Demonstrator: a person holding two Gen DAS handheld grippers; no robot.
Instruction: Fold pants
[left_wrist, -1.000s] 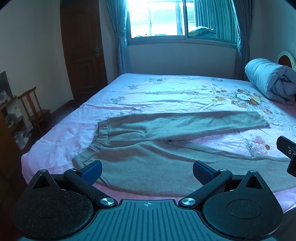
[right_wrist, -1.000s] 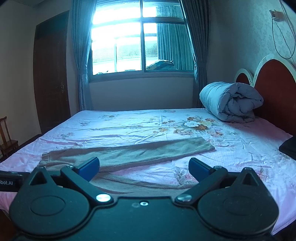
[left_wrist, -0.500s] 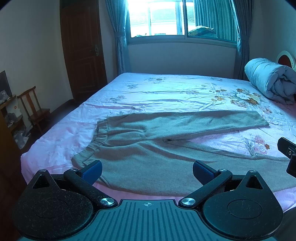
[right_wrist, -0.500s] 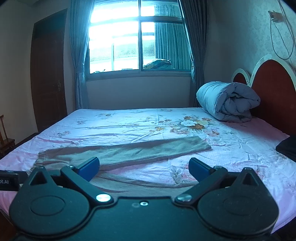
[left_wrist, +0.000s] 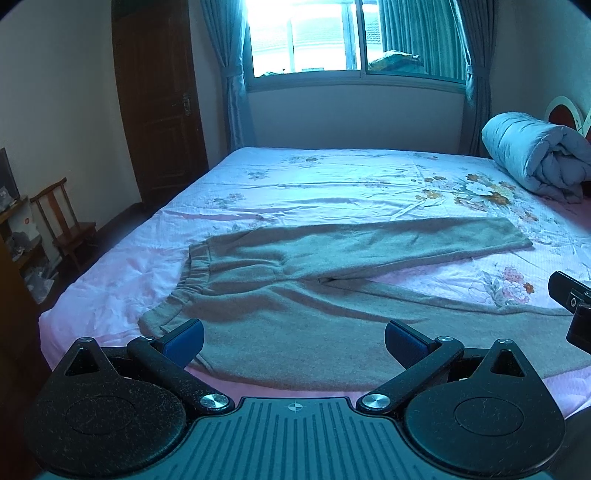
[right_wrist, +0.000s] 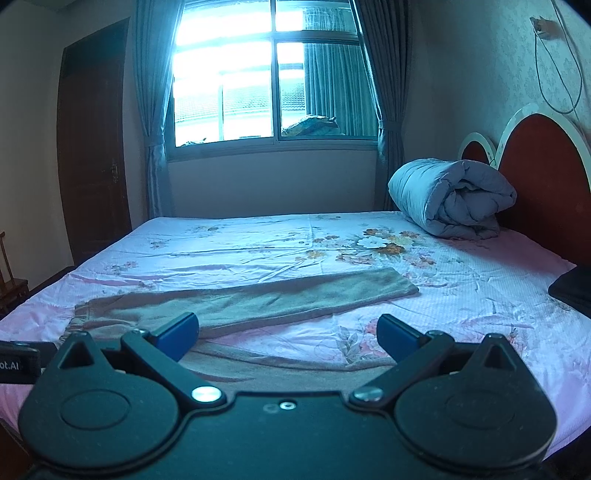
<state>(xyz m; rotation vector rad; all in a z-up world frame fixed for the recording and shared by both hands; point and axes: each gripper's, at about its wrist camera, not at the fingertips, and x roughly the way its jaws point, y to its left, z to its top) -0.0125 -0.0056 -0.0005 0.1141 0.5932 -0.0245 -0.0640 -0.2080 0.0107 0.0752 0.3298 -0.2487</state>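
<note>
Grey-brown fleece pants (left_wrist: 295, 280), elastic-waisted, spread flat along the near edge of a wide bed (left_wrist: 332, 177) in a pink floral sheet. Waistband (left_wrist: 192, 280) toward the near left corner of the bed; legs running off toward the headboard side. Far leg (left_wrist: 388, 243) stretched straight and smooth, its hem lying about midway across the mattress; near leg (right_wrist: 288, 362) hugging the near edge, splayed away from its partner so a wedge of pink sheet shows between the two.

No fold made so far, judging by that open V: both legs single-layered, nothing stacked. Everything left, then: one leg laid over the other, then the length doubled from hems toward waistband, perhaps doubled again.

Left gripper (left_wrist: 293, 338) spread wide, blue pads apart and empty, hovering over the seat of the pants near the waistband, not touching cloth as far as can be told. Right gripper (right_wrist: 288, 332) likewise wide apart and holding nothing, poised above the near leg further along toward the hems. Neither yet pinching fabric.

Elsewhere: a rolled pale-blue quilt (right_wrist: 450, 199) against the red headboard at the far right corner, well apart from the pants; a dark flat item (right_wrist: 572, 291) at the right edge of the bed, too cut off to identify.
</note>
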